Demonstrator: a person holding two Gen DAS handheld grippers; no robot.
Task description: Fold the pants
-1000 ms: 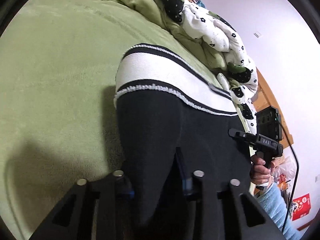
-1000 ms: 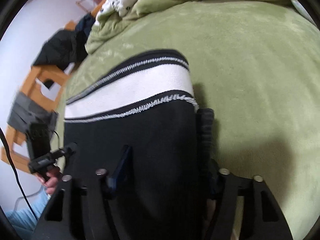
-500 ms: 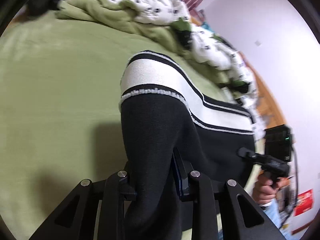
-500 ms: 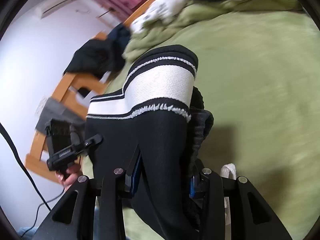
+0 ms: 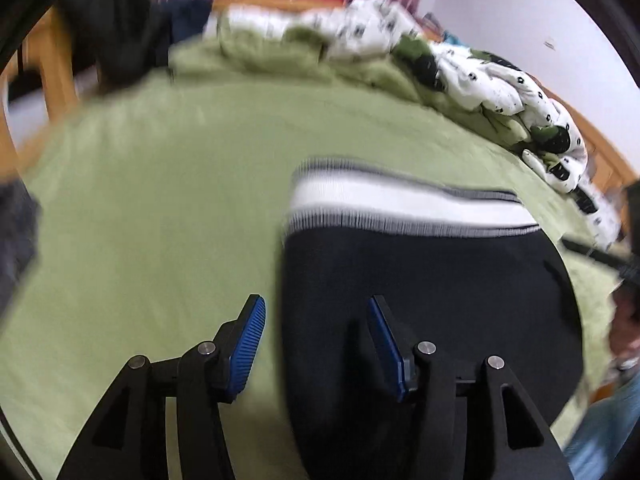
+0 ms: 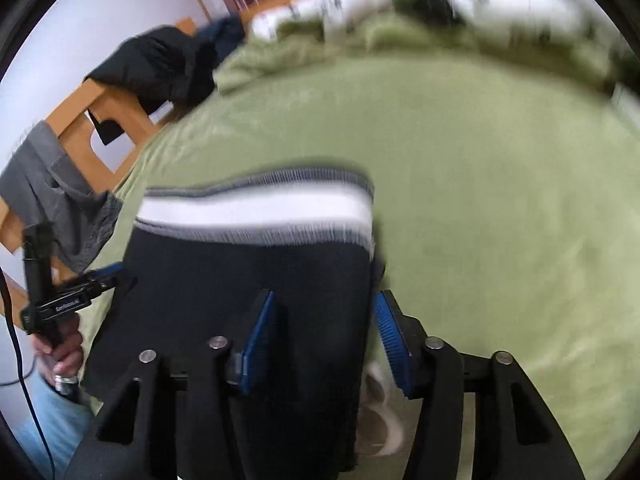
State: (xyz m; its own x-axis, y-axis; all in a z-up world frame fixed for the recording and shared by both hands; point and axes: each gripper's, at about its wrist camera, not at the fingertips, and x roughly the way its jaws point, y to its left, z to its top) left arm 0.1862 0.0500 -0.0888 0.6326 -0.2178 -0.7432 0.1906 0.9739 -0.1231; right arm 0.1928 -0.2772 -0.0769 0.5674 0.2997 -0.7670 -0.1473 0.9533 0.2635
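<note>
Black pants (image 5: pixel 432 280) with a white band edged in black stripes at the far end lie folded on the green bed cover; they also show in the right wrist view (image 6: pixel 248 276). My left gripper (image 5: pixel 316 340) is open, its blue pads spread, with the pants' left edge between them. My right gripper (image 6: pixel 324 336) is open too, its pads either side of the pants' right edge. Neither pad presses the cloth. A white drawstring (image 6: pixel 380 412) hangs near the right fingers. Both views are blurred by motion.
The green bed cover (image 5: pixel 160 200) spreads wide to the left and beyond the pants. A heap of green and white spotted bedding (image 5: pixel 460 72) lies along the far side. A wooden chair (image 6: pixel 92 120) draped with dark and grey clothes stands at the left.
Both grippers were shut on the pants and have opened, letting go. The pants have dropped flat onto the bed, and both cameras have pulled back and tilted up.
</note>
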